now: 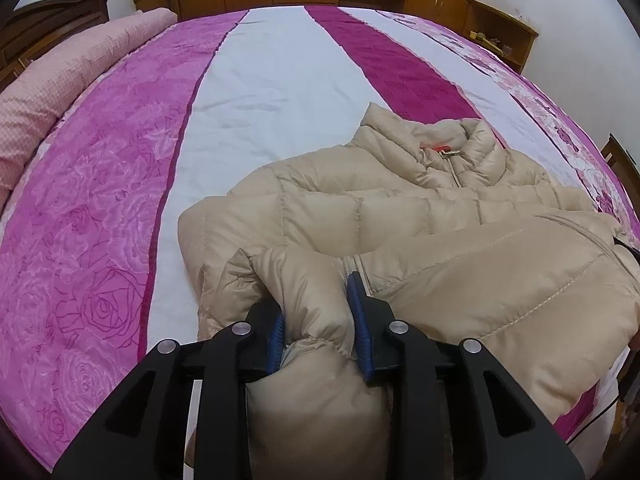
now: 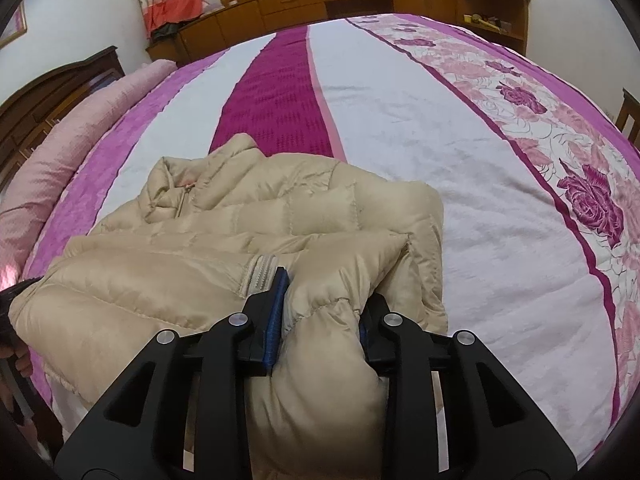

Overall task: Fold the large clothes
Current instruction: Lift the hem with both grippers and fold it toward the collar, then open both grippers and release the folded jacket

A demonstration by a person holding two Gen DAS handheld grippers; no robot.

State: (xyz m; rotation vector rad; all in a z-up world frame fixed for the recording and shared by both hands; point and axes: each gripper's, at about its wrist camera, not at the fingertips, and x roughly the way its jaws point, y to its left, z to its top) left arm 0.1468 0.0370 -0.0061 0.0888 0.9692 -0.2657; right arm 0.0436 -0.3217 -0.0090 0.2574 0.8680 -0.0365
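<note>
A wide bed (image 1: 280, 80) under a pink, white and magenta striped cover; a beige puffer jacket (image 1: 400, 200) lies on its near edge, collar pointing away; the left gripper (image 1: 318, 320) clamps a bunched fold of its hem; the right gripper (image 2: 322, 312) pinches the opposite hem corner.
</note>
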